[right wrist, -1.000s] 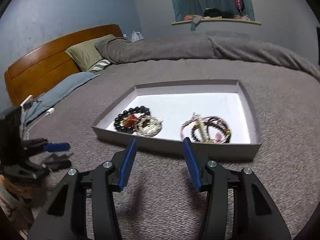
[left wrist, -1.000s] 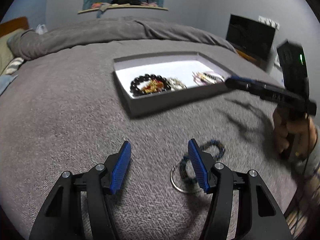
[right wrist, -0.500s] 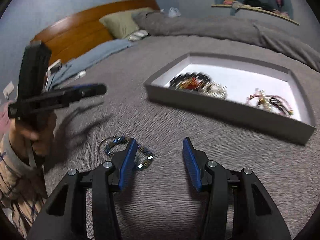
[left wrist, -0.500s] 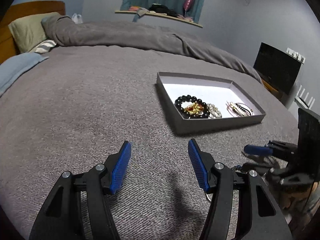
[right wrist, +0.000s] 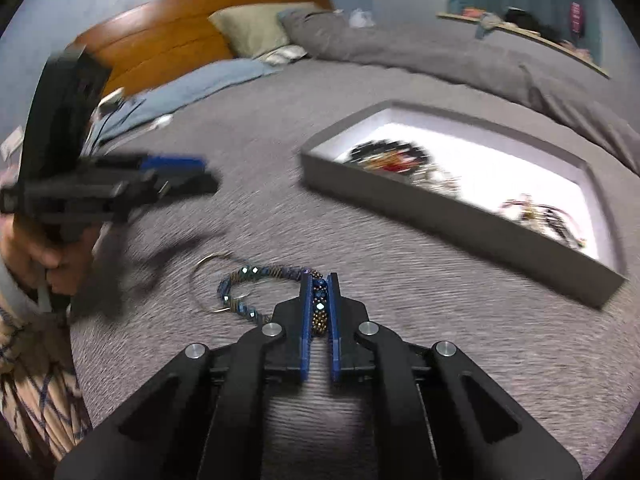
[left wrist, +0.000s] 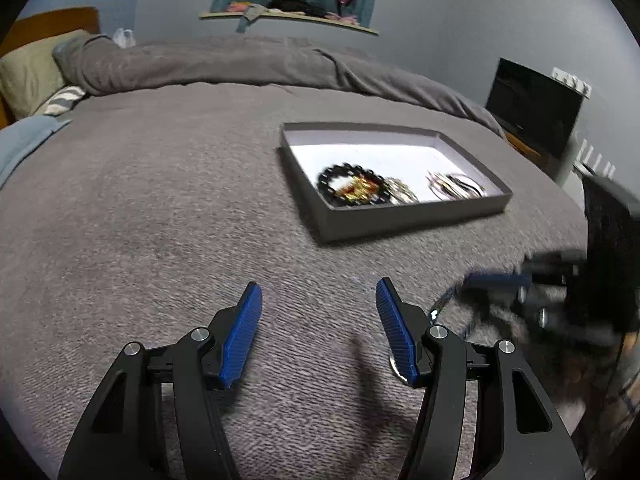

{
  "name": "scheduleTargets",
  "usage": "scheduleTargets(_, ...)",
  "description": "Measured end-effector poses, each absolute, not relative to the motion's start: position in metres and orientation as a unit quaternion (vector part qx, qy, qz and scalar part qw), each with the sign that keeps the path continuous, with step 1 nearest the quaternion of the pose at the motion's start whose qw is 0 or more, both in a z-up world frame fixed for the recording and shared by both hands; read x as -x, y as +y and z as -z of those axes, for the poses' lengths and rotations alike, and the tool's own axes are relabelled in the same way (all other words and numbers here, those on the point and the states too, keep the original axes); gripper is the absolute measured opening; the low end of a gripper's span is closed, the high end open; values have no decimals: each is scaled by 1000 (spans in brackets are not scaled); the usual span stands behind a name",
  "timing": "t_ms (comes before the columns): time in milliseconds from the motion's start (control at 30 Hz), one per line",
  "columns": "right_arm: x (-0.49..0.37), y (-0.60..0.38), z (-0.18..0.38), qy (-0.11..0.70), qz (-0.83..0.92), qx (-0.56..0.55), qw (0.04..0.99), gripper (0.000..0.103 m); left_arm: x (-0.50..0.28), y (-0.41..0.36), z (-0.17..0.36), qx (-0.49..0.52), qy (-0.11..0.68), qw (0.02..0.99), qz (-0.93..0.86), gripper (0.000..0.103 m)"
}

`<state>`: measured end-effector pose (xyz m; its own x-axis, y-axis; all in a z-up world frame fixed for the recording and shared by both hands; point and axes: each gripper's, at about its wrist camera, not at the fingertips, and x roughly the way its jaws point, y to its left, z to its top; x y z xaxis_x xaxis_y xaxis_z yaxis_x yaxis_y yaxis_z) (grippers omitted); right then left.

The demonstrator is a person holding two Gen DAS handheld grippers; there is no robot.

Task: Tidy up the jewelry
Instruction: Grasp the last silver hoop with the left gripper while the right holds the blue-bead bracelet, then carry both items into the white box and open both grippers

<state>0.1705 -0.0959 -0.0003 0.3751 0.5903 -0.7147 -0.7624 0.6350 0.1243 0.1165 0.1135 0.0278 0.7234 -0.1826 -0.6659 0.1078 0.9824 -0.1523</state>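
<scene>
My right gripper [right wrist: 320,280] is shut on a blue beaded bracelet [right wrist: 256,276] that lies on the grey bedspread, with a thin silver bangle [right wrist: 204,270] under it. The grey jewelry tray [right wrist: 460,216] sits further off to the right and holds a black bead bracelet [right wrist: 384,152] and other pieces [right wrist: 536,212]. My left gripper [left wrist: 318,300] is open and empty above the bedspread; it shows blurred at the left of the right wrist view [right wrist: 176,172]. The tray [left wrist: 400,220] is ahead of it, and the right gripper [left wrist: 496,282] is at its right, blurred.
A rolled grey duvet [left wrist: 240,64] lies across the far side of the bed. Pillows [right wrist: 256,28] and a wooden headboard [right wrist: 168,48] stand at the head end. A dark screen [left wrist: 532,108] stands off the bed's right side.
My right gripper has moved down to the blue bracelet and shut on it. My left gripper has stayed open and turned a little toward the tray.
</scene>
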Motion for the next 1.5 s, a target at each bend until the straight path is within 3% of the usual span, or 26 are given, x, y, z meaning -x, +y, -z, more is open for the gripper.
scheduleTargets(500,-211,-143,-2,385,-339,61,856,7,-98,42,-1,-79,388,902,173,61)
scheduleTargets(600,-210,-141,-1,385,-341,62,855,7,-98,43,2,-79,392,900,170,60)
scheduleTargets(633,-209,-141,-1,385,-342,62,855,7,-99,43,2,-78,394,899,176,50)
scheduleTargets(1500,-211,-158,-45,313,-348,9,884,7,-159,46,-54,-17,308,946,100,50)
